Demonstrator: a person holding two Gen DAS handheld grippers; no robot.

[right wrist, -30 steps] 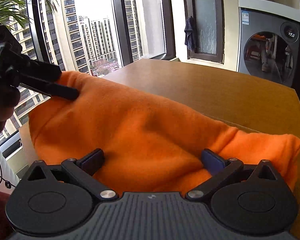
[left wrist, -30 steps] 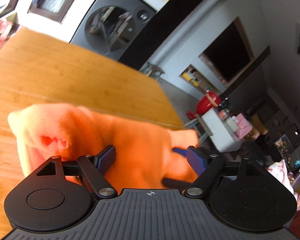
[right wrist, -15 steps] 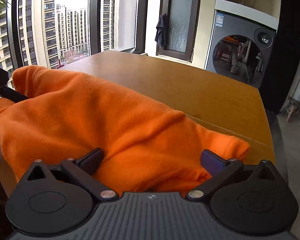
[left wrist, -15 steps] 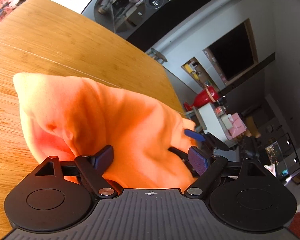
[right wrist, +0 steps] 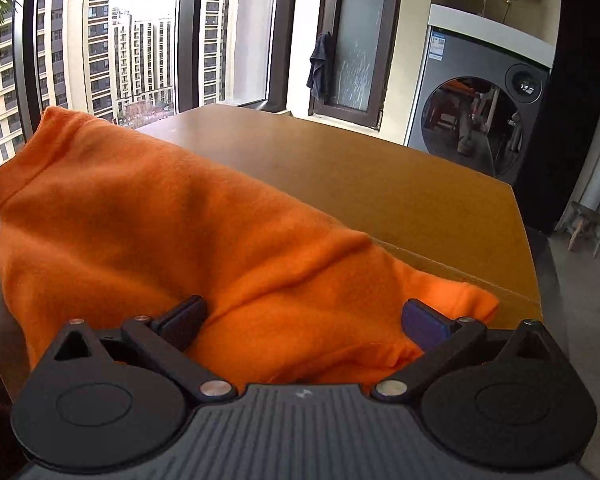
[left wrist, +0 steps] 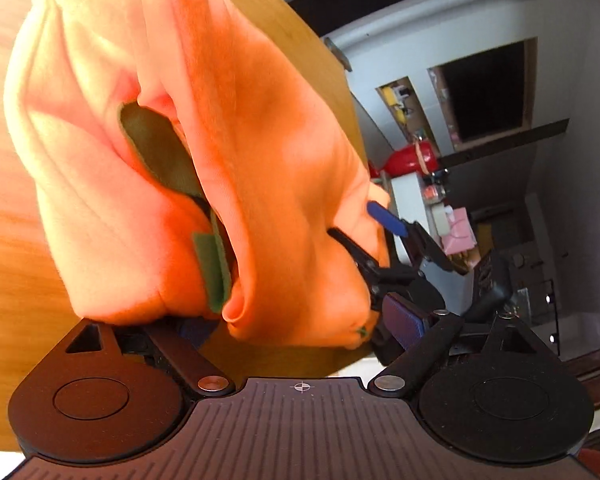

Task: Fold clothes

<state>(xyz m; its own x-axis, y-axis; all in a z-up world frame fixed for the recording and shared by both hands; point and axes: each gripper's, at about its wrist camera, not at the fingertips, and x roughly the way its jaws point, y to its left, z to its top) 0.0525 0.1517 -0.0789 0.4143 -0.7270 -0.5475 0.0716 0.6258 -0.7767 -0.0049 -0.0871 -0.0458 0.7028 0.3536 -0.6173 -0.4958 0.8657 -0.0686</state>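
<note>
Orange garment [right wrist: 204, 248]: bunched across lower left of frame, draped on wooden bench [right wrist: 380, 184].
Left tongs [left wrist: 300, 324]: spread apart, cloth between.
Right tongs [right wrist: 304, 320]: spread apart, cloth between.

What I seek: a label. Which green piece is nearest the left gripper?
The narrow green strip by the left gripper; the broader olive patch lies higher on the orange garment.

bright window daylight, fisheye-warped edges, left view slightly blurred.
</note>
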